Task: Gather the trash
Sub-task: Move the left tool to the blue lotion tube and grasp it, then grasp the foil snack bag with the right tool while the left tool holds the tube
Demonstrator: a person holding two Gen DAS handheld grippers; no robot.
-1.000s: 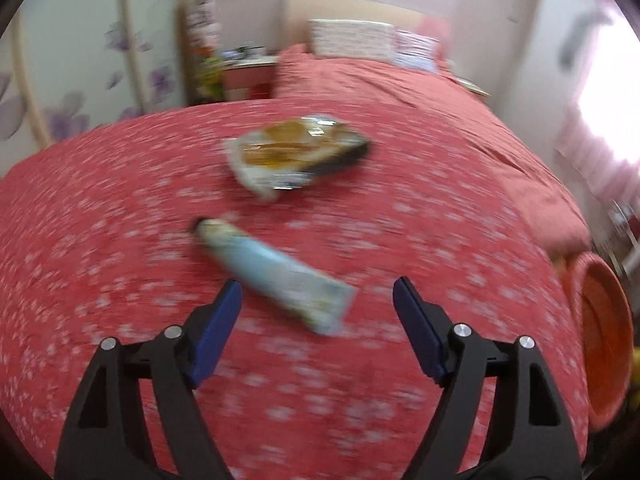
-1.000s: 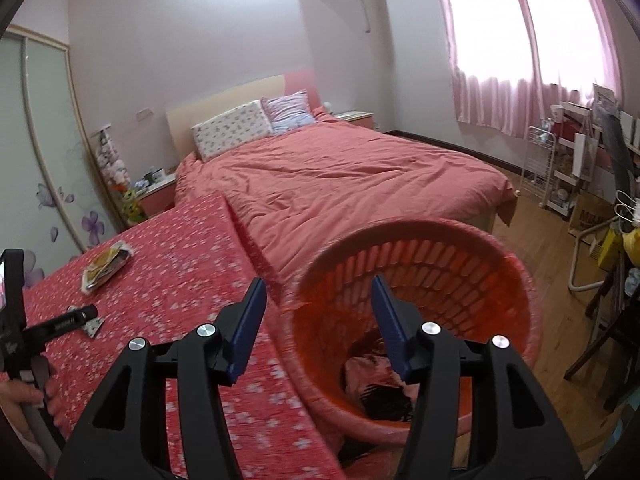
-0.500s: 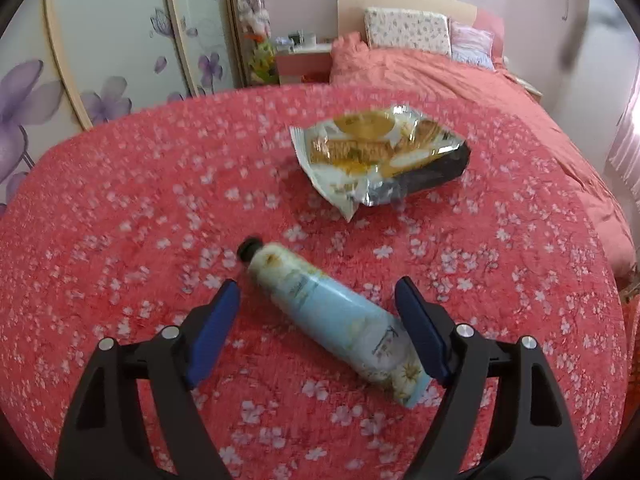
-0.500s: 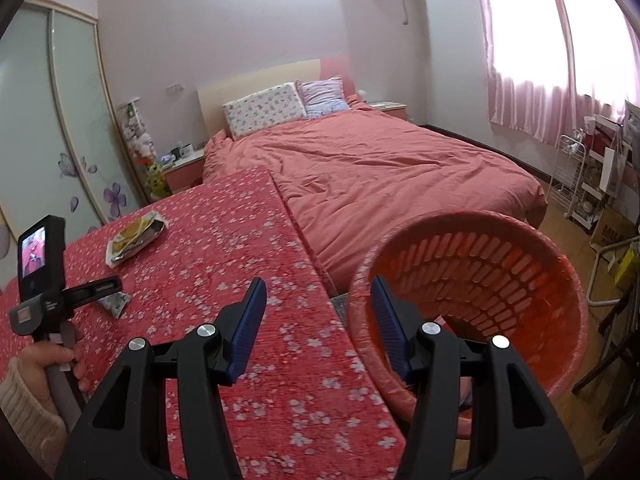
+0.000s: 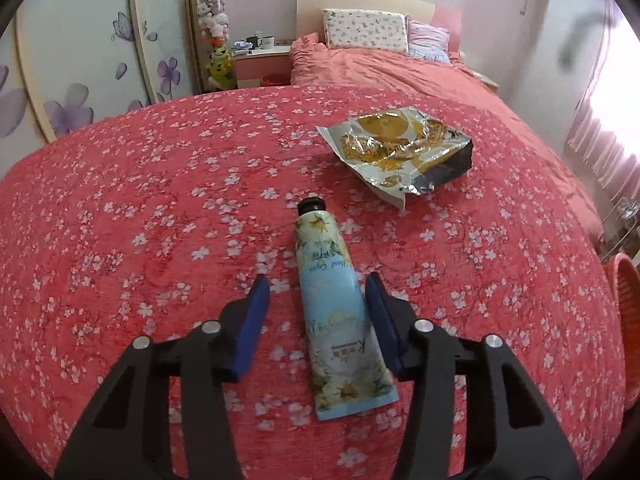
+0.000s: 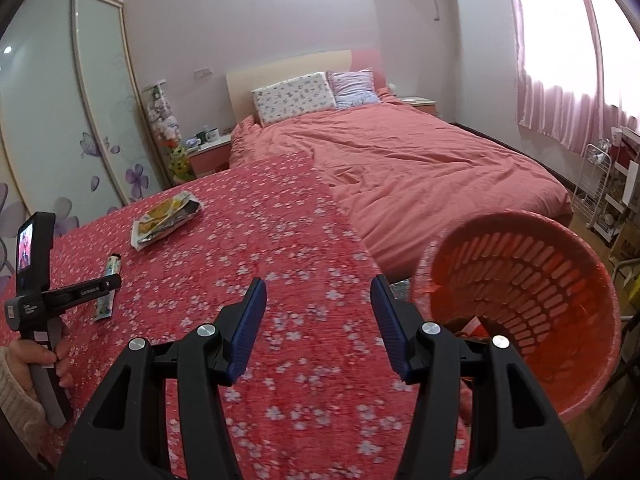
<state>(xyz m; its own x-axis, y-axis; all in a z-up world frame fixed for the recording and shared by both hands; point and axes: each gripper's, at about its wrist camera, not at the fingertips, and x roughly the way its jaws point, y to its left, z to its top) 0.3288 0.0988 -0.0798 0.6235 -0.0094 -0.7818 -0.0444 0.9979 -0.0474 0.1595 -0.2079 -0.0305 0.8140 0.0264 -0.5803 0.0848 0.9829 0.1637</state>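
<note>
A pale blue hand cream tube (image 5: 332,304) with a black cap lies on the red flowered cloth (image 5: 140,208). My left gripper (image 5: 318,300) is open, its blue fingers straddling the tube without gripping it. A crumpled silver and yellow snack bag (image 5: 396,148) lies beyond the tube. In the right wrist view my right gripper (image 6: 318,304) is open and empty over the cloth, left of the orange trash basket (image 6: 532,276). The tube (image 6: 107,280), the bag (image 6: 166,220) and the left gripper's body (image 6: 60,292) show at far left there.
A pink bed (image 6: 420,164) with pillows lies behind the table. A nightstand (image 5: 260,60) and sliding wardrobe doors (image 5: 80,52) stand at the back left. A white rack (image 6: 600,188) stands at the right wall. The basket's rim (image 5: 628,280) shows at the right edge.
My left gripper has moved forward and down, so the tube now lies lengthwise between its fingers. My right gripper has swung left, away from over the basket, onto the cloth.
</note>
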